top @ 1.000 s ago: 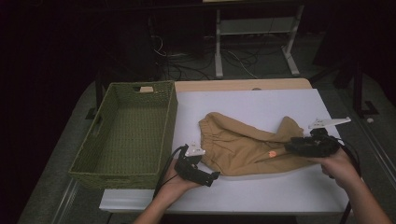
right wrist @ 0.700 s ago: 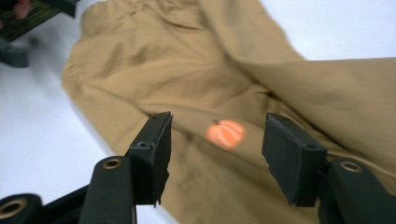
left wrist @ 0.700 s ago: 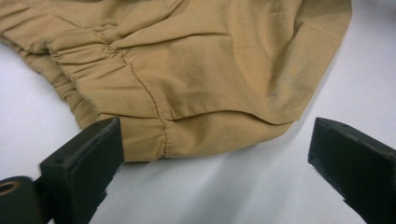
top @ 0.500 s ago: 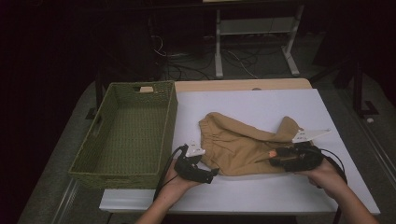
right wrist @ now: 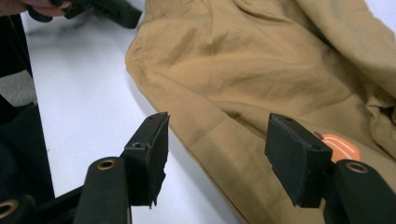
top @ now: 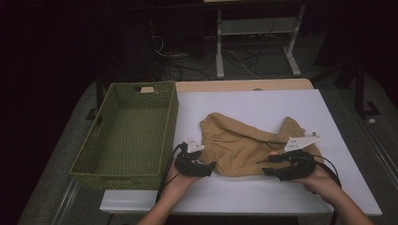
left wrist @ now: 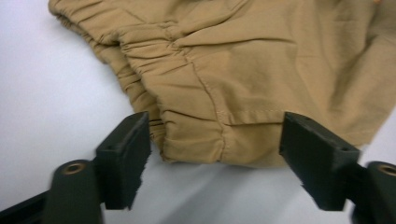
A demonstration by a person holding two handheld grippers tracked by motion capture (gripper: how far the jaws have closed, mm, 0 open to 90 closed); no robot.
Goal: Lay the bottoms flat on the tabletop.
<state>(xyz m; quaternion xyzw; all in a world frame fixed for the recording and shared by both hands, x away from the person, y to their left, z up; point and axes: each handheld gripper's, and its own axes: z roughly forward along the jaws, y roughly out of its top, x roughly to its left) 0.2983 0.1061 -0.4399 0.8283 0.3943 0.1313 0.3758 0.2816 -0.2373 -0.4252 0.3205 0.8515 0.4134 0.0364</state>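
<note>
- The tan shorts [top: 248, 147] are seen lying flat on the white table [top: 263, 103], with their long side running from one gripper to the other.
- The left gripper [top: 202, 167] is placed at the waistband corner [left wrist: 196, 140], which lies right in front of its fingers [left wrist: 123, 156] and in the gap between them.
- Its jaws have just been closing, but the cloth is not yet pinched; the gripper is still loose around the band.
- The right gripper [top: 281, 169] is placed at the other end, where the bottom hem [right wrist: 219, 140] runs on a slant through the gap between its fingers [right wrist: 294, 156].
- Its jaws are spread apart and nothing is gripped; they have just been opening a little.
- Whether the lower finger is slid under the hem cannot be told for sure.
- The left gripper is judged the nearer one to a grip.
- The green basket [top: 124, 176] is found beside the left gripper, on the side away from the shorts.
</note>
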